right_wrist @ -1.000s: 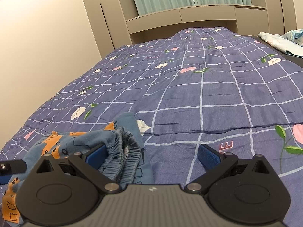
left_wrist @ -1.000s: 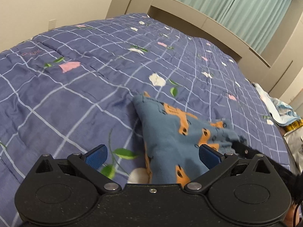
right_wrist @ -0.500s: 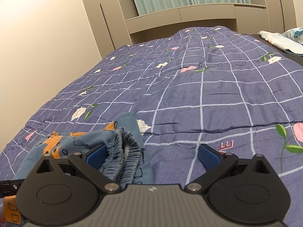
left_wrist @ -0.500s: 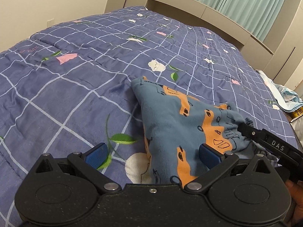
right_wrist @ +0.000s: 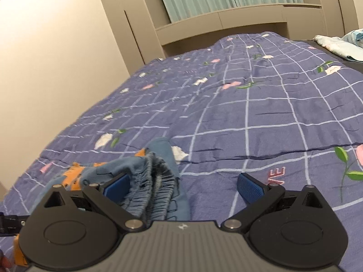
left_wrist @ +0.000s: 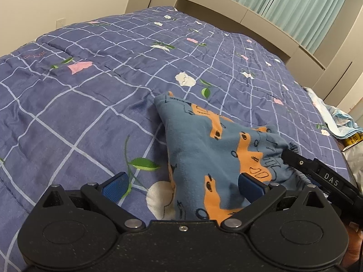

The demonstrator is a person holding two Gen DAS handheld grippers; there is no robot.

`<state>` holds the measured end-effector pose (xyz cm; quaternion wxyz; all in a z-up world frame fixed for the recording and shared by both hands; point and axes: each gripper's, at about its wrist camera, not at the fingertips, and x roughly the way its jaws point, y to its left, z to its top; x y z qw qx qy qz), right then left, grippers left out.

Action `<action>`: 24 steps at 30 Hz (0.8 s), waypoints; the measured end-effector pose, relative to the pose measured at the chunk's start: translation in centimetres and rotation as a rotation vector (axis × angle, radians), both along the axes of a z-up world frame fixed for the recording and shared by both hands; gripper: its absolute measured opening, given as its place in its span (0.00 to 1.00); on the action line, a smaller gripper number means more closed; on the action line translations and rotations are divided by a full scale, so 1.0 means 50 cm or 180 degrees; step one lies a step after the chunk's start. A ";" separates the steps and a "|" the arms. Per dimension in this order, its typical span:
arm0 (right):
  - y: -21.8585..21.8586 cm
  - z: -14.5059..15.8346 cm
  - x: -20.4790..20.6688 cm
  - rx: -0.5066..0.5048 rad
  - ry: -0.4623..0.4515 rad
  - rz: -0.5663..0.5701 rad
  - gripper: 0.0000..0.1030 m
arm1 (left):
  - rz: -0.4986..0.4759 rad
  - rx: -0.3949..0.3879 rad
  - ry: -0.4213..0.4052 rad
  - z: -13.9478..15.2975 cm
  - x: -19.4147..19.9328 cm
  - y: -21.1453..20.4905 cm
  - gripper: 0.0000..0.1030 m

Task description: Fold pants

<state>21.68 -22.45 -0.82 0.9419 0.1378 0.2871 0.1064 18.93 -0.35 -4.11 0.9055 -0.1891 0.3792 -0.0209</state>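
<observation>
Small blue pants with orange animal prints (left_wrist: 204, 140) lie bunched on the purple checked quilt (left_wrist: 90, 90). My left gripper (left_wrist: 182, 184) is open just above their near end, its right finger over the cloth. My right gripper (right_wrist: 183, 184) is open, with the gathered elastic waistband (right_wrist: 156, 181) between its fingers, close to the left finger. The right gripper's black finger (left_wrist: 317, 174) shows in the left wrist view, touching the waistband end. The pants (right_wrist: 127, 172) show crumpled in the right wrist view.
The quilt (right_wrist: 249, 113) covers the whole bed. A beige headboard shelf (right_wrist: 226, 22) and green curtains stand at the far end. A heap of white and light blue cloth (left_wrist: 335, 117) and a yellow packet (left_wrist: 354, 139) lie at the bed's right side.
The left gripper has drawn back and risen a little, so more of the pants shows. The right gripper has tilted and shifted slightly at the waistband. Both stay open.
</observation>
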 end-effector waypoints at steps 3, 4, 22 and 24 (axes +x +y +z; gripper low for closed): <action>0.005 0.004 -0.006 0.0001 -0.0065 0.0053 0.90 | -0.0023 -0.0028 -0.0035 0.004 -0.002 -0.002 0.99; 0.007 0.005 -0.007 -0.0003 -0.0074 0.0072 0.89 | -0.0029 -0.0037 -0.0046 0.005 -0.003 -0.003 0.99; 0.013 -0.001 -0.001 0.0270 -0.0033 0.0364 0.44 | -0.0100 -0.0245 -0.0009 0.006 0.000 0.003 0.52; 0.014 0.001 -0.003 0.0258 -0.0048 0.0375 0.42 | -0.0109 -0.0257 -0.0008 0.006 0.001 0.001 0.50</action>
